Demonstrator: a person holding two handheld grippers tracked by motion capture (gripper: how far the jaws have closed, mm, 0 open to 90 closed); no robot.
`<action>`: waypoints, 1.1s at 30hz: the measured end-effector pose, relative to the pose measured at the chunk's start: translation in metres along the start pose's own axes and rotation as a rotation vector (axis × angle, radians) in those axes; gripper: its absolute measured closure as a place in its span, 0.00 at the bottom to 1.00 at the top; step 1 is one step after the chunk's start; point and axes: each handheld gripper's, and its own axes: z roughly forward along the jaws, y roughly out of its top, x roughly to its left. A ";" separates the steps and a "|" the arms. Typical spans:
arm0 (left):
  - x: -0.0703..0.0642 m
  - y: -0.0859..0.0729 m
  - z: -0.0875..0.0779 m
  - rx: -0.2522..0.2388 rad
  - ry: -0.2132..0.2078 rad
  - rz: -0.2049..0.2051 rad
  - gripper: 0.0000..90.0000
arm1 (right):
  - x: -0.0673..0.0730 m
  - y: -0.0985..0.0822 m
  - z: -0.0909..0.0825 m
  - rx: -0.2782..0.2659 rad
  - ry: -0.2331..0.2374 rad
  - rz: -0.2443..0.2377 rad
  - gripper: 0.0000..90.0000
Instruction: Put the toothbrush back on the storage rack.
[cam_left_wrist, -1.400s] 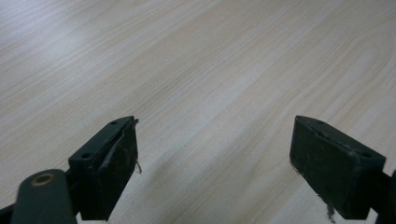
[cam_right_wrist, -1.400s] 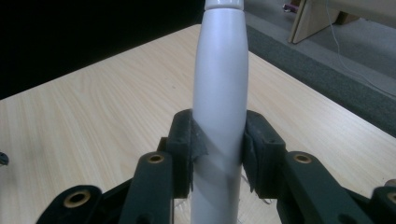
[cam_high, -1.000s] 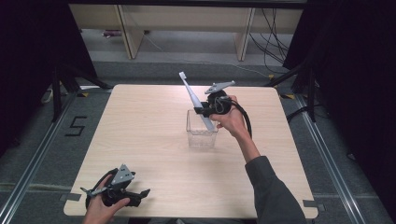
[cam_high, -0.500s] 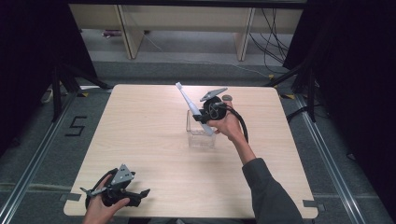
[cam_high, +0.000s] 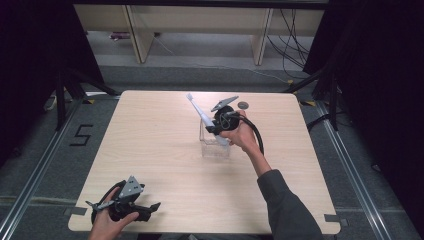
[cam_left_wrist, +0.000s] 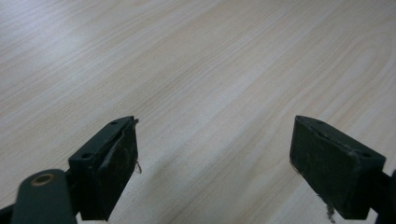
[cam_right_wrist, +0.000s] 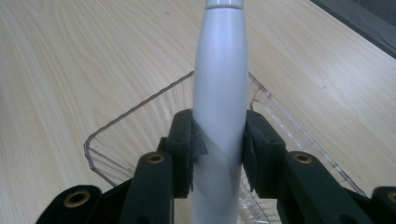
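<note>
White toothbrush handle (cam_right_wrist: 219, 93) clamped in our right gripper (cam_high: 218, 126), directly above the clear box (cam_right_wrist: 140, 135).
Nearest us, our left gripper (cam_left_wrist: 212, 158) rests open and empty; farther off, the handle's long axis slants up and away from the box.

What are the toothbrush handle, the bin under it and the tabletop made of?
Electric toothbrush: looks like smooth white plastic with a satin sheen; soft highlights run along the handle.
Clear container: likely rigid transparent plastic, possibly acrylic; the wood grain shows through its thin glossy walls.
Table: pale wood-grain surface, probably laminate rather than solid wood; it is even, with a faint sheen.
</note>
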 end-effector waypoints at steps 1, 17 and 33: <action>-0.002 -0.001 -0.001 0.011 0.006 -0.024 0.17 | 0.000 0.000 0.001 -0.007 -0.008 -0.010 0.74; -0.001 -0.001 -0.001 0.015 0.008 -0.020 0.17 | -0.001 -0.003 0.011 0.071 -0.006 -0.026 0.74; -0.001 -0.001 -0.001 0.015 0.008 -0.020 0.17 | 0.005 -0.004 0.013 0.149 0.007 0.016 0.74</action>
